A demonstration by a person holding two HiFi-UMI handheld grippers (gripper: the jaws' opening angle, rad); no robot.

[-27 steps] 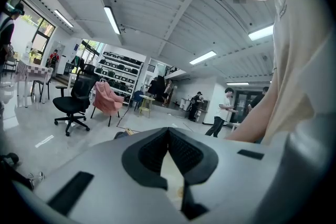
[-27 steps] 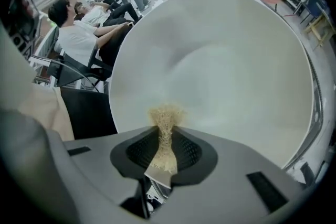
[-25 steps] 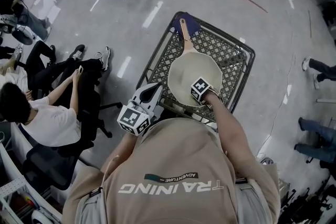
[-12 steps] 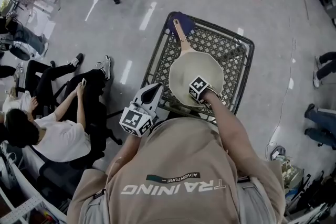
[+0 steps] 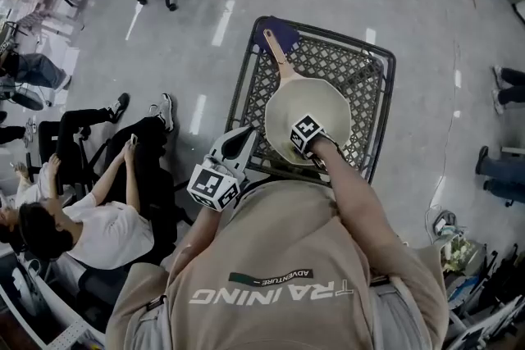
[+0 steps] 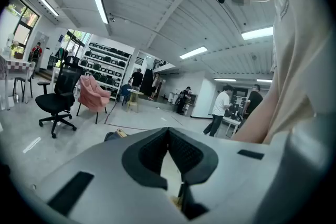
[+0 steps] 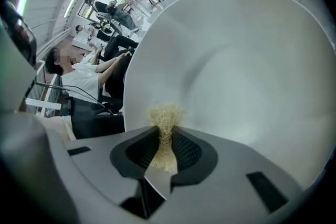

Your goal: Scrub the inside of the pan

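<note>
Sitting on the wire surface (image 5: 361, 82), the pan (image 5: 316, 106) has a yellowish scouring pad (image 7: 164, 118) at its pale inside.
The right gripper (image 7: 165, 148) is closed on this pad; the left gripper (image 6: 168, 134), jaws together and empty, is near the rim.

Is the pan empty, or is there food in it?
Empty of food. The pan looks bare and pale inside; only the tan scrubber pinched in the right hand-held gripper is over it.

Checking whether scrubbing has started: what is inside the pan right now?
The right gripper holds a beige scrub pad inside the pan, near its rim; the rest looks bare. The gripper hides whether the pad touches.
</note>
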